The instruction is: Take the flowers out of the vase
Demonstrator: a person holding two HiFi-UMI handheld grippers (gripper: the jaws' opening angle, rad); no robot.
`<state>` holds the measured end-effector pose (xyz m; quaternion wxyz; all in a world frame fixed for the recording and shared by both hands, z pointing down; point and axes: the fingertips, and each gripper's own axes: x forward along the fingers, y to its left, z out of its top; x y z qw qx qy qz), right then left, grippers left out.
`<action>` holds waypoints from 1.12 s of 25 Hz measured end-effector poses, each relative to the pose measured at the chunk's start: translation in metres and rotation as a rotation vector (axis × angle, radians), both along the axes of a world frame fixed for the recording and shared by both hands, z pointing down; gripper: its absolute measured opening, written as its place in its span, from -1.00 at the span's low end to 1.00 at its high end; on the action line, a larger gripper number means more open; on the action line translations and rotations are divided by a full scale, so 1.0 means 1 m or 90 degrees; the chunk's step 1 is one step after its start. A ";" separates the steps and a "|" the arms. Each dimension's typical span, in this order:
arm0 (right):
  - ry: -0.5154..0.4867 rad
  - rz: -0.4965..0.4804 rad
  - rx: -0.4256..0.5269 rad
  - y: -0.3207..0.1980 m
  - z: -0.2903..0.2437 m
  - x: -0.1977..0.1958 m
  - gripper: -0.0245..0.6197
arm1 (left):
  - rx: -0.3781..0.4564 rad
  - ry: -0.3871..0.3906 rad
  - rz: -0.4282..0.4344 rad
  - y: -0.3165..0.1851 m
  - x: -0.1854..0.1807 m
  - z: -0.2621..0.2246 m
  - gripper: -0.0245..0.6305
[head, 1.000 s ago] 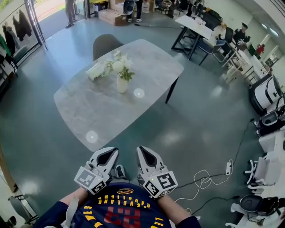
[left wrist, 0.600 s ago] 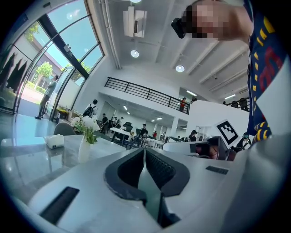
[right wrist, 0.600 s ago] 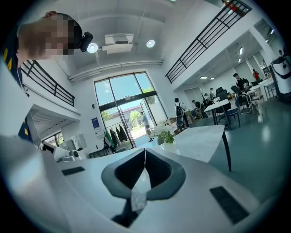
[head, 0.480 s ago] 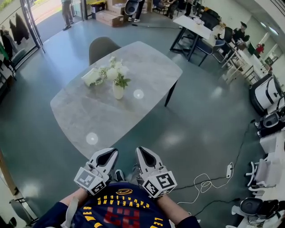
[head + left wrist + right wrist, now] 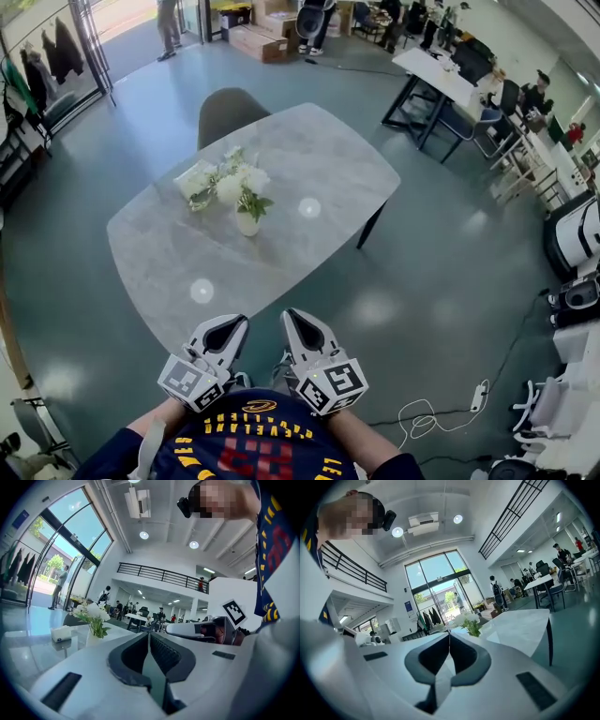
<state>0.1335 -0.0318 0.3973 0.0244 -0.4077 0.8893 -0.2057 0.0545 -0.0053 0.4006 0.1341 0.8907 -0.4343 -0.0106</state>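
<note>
A small white vase point(image 5: 247, 223) with white flowers point(image 5: 238, 184) and green leaves stands near the middle of a grey stone table point(image 5: 309, 159). The flowers point(image 5: 92, 613) show ahead and to the left in the left gripper view, and the flowers point(image 5: 469, 622) sit just past the jaw tips in the right gripper view. My left gripper point(image 5: 228, 324) and right gripper point(image 5: 298, 318) hang side by side in front of my chest, short of the table's near edge. Both are shut with nothing between the jaws.
A white tissue box point(image 5: 195, 176) lies on the table just left of the vase. A grey chair point(image 5: 230, 110) stands at the table's far side. Desks, chairs and people fill the far right; a cable point(image 5: 436, 416) and power strip lie on the floor at right.
The table and vase have drawn closer and shifted in the head view as I walk toward them. Both grippers stay shut and keep their place before my chest.
</note>
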 end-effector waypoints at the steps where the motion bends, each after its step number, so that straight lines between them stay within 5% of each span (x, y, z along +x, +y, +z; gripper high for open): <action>1: 0.002 -0.005 -0.001 -0.009 0.002 0.004 -0.90 | 0.001 -0.010 -0.005 -0.009 0.004 0.002 -0.87; 12: 0.011 -0.062 0.007 -0.092 0.008 0.026 -0.90 | -0.006 -0.042 -0.112 -0.084 0.011 0.010 -0.87; 21: 0.039 -0.084 0.039 -0.150 0.002 -0.002 -0.90 | 0.010 -0.072 -0.214 -0.119 -0.057 0.006 -0.87; 28: 0.093 -0.073 0.041 -0.186 0.006 -0.044 -0.90 | 0.003 -0.067 -0.204 -0.148 -0.098 0.021 -0.87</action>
